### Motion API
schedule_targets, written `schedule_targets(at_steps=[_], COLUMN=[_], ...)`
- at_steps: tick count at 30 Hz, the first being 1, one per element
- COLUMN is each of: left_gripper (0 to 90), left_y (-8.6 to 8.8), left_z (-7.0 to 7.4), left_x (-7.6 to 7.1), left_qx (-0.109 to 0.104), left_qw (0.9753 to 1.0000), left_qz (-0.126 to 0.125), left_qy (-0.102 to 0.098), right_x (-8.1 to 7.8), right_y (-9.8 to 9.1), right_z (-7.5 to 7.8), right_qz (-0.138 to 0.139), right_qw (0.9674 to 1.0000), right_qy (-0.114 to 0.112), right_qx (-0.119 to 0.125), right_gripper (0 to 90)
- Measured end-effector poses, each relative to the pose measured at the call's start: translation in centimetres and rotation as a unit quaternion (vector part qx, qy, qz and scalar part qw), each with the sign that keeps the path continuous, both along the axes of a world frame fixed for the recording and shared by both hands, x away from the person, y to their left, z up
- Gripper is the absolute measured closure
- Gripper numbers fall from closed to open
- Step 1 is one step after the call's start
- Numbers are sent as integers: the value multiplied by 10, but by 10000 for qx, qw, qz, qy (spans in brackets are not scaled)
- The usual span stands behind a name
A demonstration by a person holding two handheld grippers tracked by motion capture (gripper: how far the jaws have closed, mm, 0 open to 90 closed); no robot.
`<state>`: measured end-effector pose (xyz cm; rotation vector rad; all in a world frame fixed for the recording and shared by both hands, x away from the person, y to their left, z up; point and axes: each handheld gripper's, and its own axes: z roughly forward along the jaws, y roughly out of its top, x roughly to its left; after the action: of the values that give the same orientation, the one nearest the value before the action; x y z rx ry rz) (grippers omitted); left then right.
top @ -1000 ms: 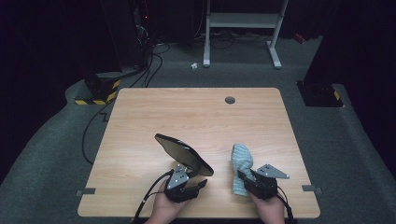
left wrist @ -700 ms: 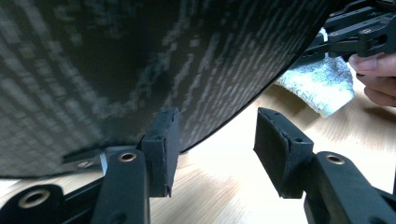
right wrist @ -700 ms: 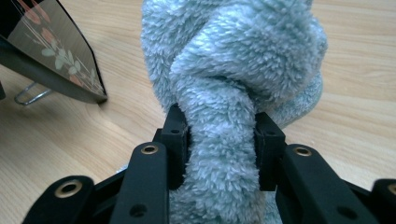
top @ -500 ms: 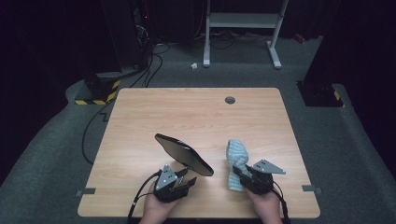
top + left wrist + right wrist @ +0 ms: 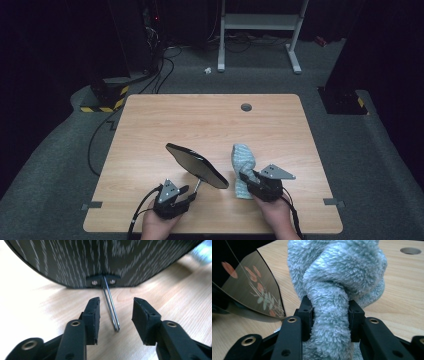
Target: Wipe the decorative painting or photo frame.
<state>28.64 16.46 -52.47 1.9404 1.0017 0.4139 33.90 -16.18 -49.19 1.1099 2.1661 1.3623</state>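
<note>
The wooden counter point(image 5: 210, 125) is seen bare over its whole far half, broken only by a round cable hole point(image 5: 246, 107) near the far edge; its left and right margins are also free. Everything in use is gathered near the near edge. Beyond the counter, a grey carpeted floor point(image 5: 370, 165) is crossed by black cables point(image 5: 95, 145), and a white metal frame point(image 5: 260, 22) and a block with yellow-black hazard striping point(image 5: 102, 97) stand well apart from the work. No readable writing is seen anywhere.

An oval table mirror point(image 5: 196, 165) is propped tilted on its wire stand point(image 5: 111, 307), its glass showing a painted leaf-and-petal pattern, its back a dark wood grain. Just to its right, a light-blue fluffy cloth point(image 5: 244, 165) is held upright, near but apart from the mirror's rim.

The left gripper point(image 5: 186, 194) is placed behind the mirror, its jaws part-open and just closing, the wire stand between them but untouched. The right gripper point(image 5: 246, 178) is clamped tight on the cloth.
</note>
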Motion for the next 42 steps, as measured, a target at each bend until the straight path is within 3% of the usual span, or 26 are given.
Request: schedule_targets(at_steps=[8,17,26,35,42], left_gripper=[689,806,844,880,882], left_y=[-8,-10,-11,-11,-12], left_z=[-5,-8,-9,-9,-9], left_x=[5,10,15,21,24], left_qx=[213,319,206,130,84], left_qw=[9996,9991,9989,9987,9987], left_qz=[-49,-25,139,247,239], left_qy=[170,284,409,420,452], right_x=[-7,-21,-28,-29,-35], right_y=[-4,0,7,19,33], right_z=[11,37,69,87,108], right_qz=[-1,177,344,524,714], right_qw=[9998,9981,9938,9918,9865], right_qy=[-140,-500,-860,-1005,-1292], right_qx=[127,314,621,588,707], right_gripper=[644,644,645,647,647])
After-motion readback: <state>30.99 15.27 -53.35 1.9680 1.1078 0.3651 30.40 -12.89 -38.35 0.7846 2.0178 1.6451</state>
